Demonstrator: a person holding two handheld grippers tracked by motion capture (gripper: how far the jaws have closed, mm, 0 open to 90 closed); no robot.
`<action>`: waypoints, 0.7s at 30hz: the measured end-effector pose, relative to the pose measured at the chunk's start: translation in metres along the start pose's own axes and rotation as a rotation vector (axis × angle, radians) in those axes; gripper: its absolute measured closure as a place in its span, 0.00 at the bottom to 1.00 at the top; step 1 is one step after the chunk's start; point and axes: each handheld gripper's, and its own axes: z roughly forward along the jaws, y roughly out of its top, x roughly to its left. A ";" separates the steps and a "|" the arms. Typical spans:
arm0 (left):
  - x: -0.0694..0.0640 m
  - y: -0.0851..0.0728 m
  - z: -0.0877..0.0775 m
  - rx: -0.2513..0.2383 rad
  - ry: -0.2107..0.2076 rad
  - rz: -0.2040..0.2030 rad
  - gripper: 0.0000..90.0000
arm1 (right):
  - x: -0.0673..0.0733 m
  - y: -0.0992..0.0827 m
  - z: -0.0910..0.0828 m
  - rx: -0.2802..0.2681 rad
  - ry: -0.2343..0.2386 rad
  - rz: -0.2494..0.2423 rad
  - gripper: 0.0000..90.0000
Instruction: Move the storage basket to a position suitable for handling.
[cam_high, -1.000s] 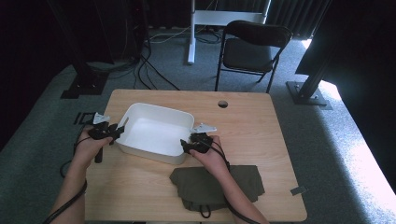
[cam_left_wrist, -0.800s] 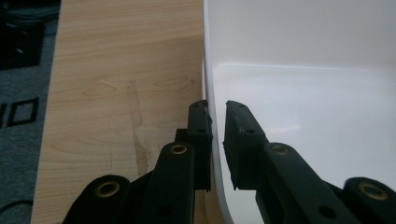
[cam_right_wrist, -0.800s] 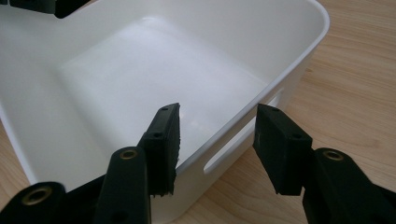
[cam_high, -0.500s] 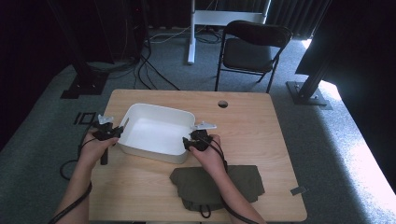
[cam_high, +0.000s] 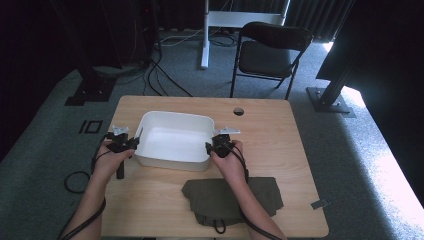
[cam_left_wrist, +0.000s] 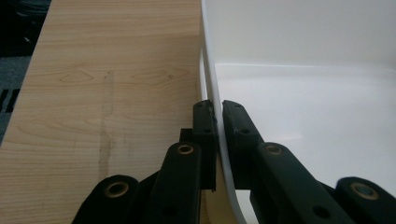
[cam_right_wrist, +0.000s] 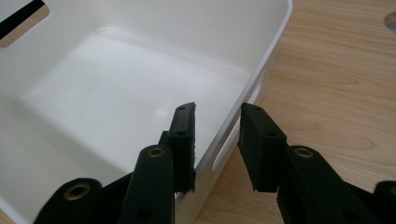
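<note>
A white bin (cam_high: 175, 139) is sitting on the wooden desk (cam_high: 280, 145), left of centre, with its open top showing a bare white floor. The person's left hand (cam_high: 111, 156) is holding the left gripper (cam_high: 131, 142) at the bin's left wall; in the left gripper view its fingers (cam_left_wrist: 205, 122) are clenching that thin wall (cam_left_wrist: 211, 84), one on the outside over the desk and one inside the bin. The right hand (cam_high: 226, 159) is holding the right gripper (cam_high: 212, 145) at the bin's right wall. In the right gripper view its fingers (cam_right_wrist: 183, 135) are straddling that wall (cam_right_wrist: 254, 70) just above a slot handle (cam_right_wrist: 223, 151), one inside and one outside, parted with a gap on either side, so they are not pinching it. A second slot (cam_right_wrist: 21, 21) is showing in the opposite wall. A dark green cloth (cam_high: 235, 197) is lying crumpled on the near part of the desk, under the right forearm and apart from the bin. A round hole (cam_high: 238, 111) is showing in the desk near its far edge. A black folding chair (cam_high: 272, 52) is standing on the grey carpet beyond the desk.
</note>
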 end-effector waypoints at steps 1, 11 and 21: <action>-0.002 0.000 0.000 0.004 -0.001 0.007 0.95 | -0.003 0.000 -0.001 0.001 -0.005 0.003 0.75; -0.027 0.002 0.005 0.004 -0.011 -0.004 0.93 | -0.022 0.001 -0.006 -0.002 -0.063 0.024 0.80; -0.054 0.006 0.012 0.006 -0.042 -0.002 0.91 | -0.046 0.000 -0.014 0.004 -0.115 0.037 0.83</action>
